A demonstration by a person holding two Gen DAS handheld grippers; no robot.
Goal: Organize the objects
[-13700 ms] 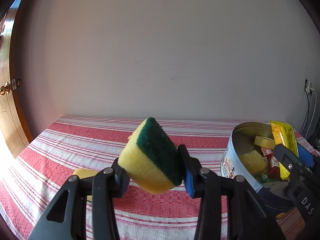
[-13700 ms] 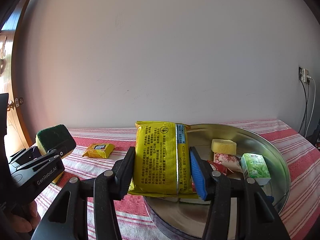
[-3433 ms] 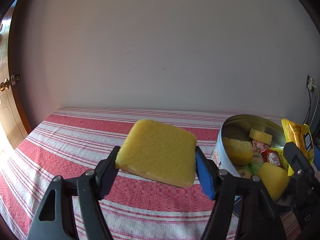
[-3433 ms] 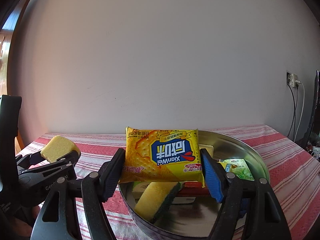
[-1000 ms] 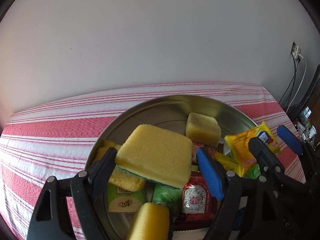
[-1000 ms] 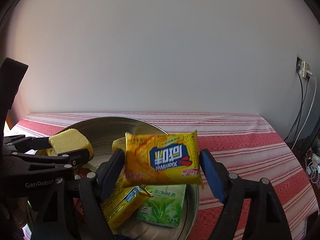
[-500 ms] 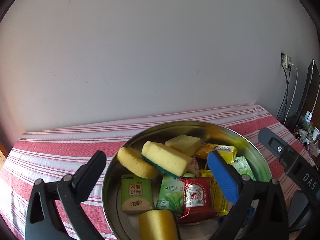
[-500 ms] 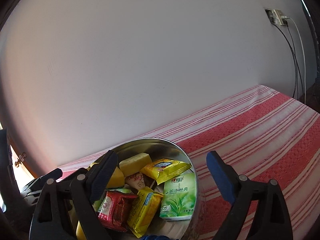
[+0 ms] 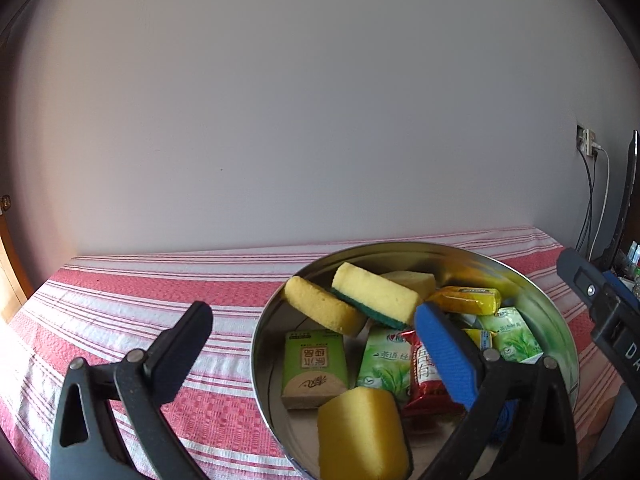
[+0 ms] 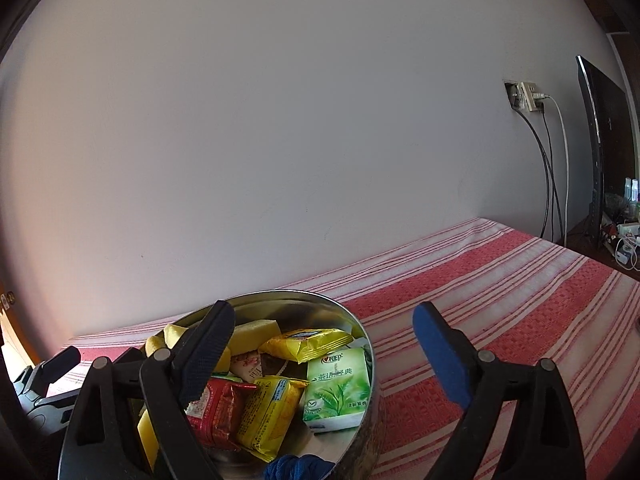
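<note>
A round metal tin (image 9: 400,245) stands on the striped cloth, filled with sponges and snack packets. The yellow sponge with a green side (image 9: 376,298) lies loose inside it against another yellow sponge (image 9: 320,308). My left gripper (image 9: 316,340) hangs open over the tin's near left rim, with nothing between its fingers. In the right wrist view the yellow cracker packet (image 10: 308,342) rests in the tin (image 10: 280,293) among green and red packets. My right gripper (image 10: 320,328) is open and empty, straddling the tin's right rim. Each gripper shows at the edge of the other's view.
The red and white striped tablecloth (image 10: 500,292) runs right of the tin and to its left (image 9: 140,292). A plain wall stands behind it. A socket with hanging cables (image 10: 528,98) and a dark screen (image 10: 600,140) are at the far right.
Both grippers let go and spread wide: the sponge and the yellow packet dropped into the tin. The left view swung left and the right view swung right, away from the tin's middle.
</note>
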